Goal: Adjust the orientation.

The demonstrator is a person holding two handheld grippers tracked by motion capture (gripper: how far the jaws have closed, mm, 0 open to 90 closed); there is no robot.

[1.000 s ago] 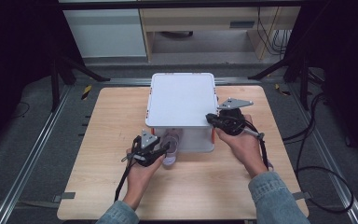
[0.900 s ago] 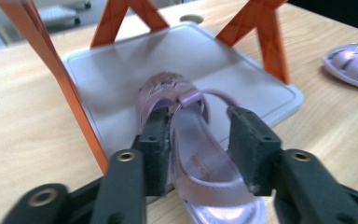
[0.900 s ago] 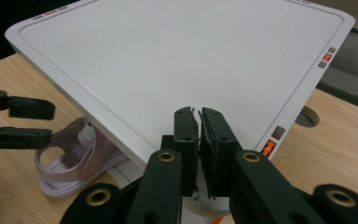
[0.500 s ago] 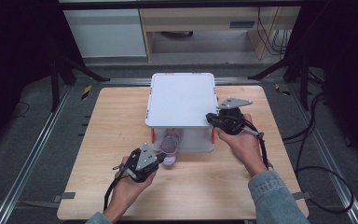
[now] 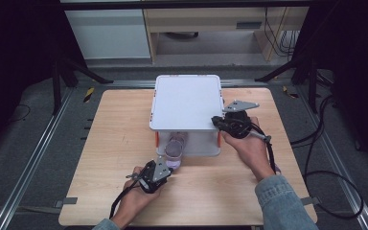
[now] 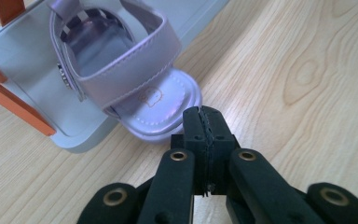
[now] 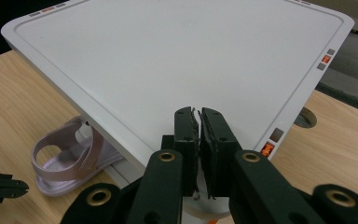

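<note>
A lilac child's sandal (image 5: 175, 149) lies in the open front of a white shoe box (image 5: 187, 100), toe toward me. In the left gripper view the sandal (image 6: 135, 70) rests on the box's folded-down translucent door (image 6: 23, 79), its toe over the door's edge. My left gripper (image 5: 164, 166) is shut and empty on the table just short of that toe (image 6: 203, 112). My right gripper (image 5: 216, 121) is shut at the box top's front right corner (image 7: 196, 112). The box top (image 7: 177, 56) spreads out beyond its jaws, with the sandal (image 7: 60, 154) below left.
The box stands mid-table on a light wooden tabletop (image 5: 115, 139). Orange clips (image 5: 156, 139) mark its front corners. Black cables trail off the right side, and dark frame legs stand beyond the far edge.
My left gripper has let go of the sandal and drawn back toward me, down and left. The sandal stays at the box front. The right gripper has held still.
</note>
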